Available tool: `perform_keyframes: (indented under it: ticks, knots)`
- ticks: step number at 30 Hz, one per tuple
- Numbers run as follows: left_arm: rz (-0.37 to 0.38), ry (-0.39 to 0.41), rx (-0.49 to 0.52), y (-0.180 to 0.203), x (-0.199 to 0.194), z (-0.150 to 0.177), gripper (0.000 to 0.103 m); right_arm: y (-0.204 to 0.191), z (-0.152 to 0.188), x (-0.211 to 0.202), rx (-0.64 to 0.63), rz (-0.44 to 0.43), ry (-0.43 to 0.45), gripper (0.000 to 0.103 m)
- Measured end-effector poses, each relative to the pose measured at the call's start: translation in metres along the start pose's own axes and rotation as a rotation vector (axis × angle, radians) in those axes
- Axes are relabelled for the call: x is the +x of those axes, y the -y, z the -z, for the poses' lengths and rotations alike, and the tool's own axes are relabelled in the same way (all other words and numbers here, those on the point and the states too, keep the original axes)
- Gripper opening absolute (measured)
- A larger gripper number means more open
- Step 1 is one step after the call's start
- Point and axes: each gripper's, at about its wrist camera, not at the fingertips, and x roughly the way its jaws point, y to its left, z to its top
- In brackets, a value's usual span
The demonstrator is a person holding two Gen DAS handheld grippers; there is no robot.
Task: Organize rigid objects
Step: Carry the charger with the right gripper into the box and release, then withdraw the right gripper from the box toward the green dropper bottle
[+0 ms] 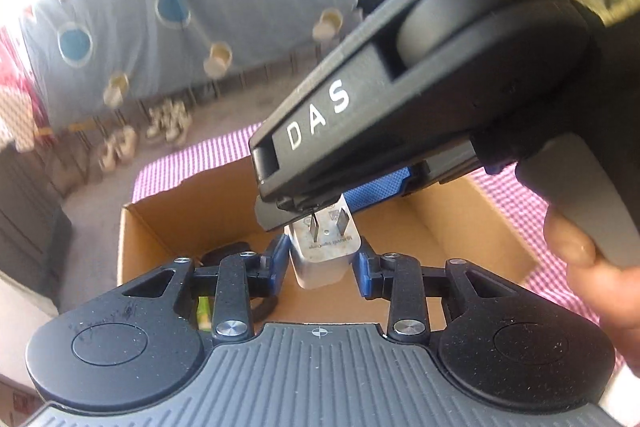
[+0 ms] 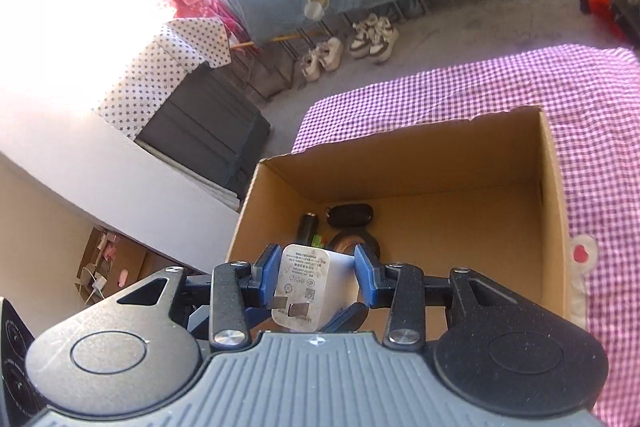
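The left gripper (image 1: 322,259) has its blue pads pressed against both sides of the small white rectangular plastic wall charger (image 1: 320,267), which hangs above the open brown cardboard box (image 2: 420,163). The pads look to be touching the plastic, though how firm that grip is cannot be judged from this view.

The right gripper (image 2: 318,267) comes in from the upper right and meets the same charger at its pronged end. From its own camera, its blue pads pinch the charger's sides, and the two metal prongs face back towards the lens. Both tools therefore seem to be closed on one object, as in a handover or a shared lowering.

Along the left side of the box floor lie a black cylindrical object (image 2: 307,227), a small green item (image 2: 318,241), a black oval key fob (image 2: 350,215) and a black ring of tape (image 2: 356,245). The right half of the floor is bare cardboard. The box stands on a purple-and-white checked cloth (image 2: 600,107).

The task looks well advanced, with several things already boxed and the charger above the opening but not yet set down. No other loose objects show on the cloth, but much of it is out of view.
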Motion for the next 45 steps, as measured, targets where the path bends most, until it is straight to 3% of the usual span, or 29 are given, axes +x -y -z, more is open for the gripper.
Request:
perform_keyframes:
  ticks: [7,12,24,28,33,40,45]
  knots:
    - [0.023,-0.182,-0.063,-0.021,0.072,-0.027,0.033,0.037,-0.043,0.07,0.062,0.019,-0.108,0.043]
    - [0.039,-0.254,-0.102,-0.036,0.103,-0.028,0.033,0.06,-0.057,0.105,0.078,0.032,-0.152,0.043]
    - [0.016,-0.319,-0.164,-0.05,0.138,-0.027,0.034,0.077,-0.062,0.148,0.094,0.033,-0.195,0.041]
    - [0.016,-0.322,-0.163,-0.053,0.136,-0.027,0.035,0.076,-0.062,0.147,0.1,0.018,-0.191,0.042]
    - [0.013,-0.294,-0.164,-0.052,0.12,-0.032,0.056,0.071,-0.066,0.127,0.109,0.025,-0.145,0.045]
    - [0.015,-0.261,-0.183,-0.051,0.096,-0.034,0.056,0.069,-0.068,0.076,0.15,0.006,-0.051,0.045]
    - [0.031,-0.209,-0.188,-0.052,0.061,-0.032,0.056,0.066,-0.049,0.023,0.183,-0.053,0.03,0.045]
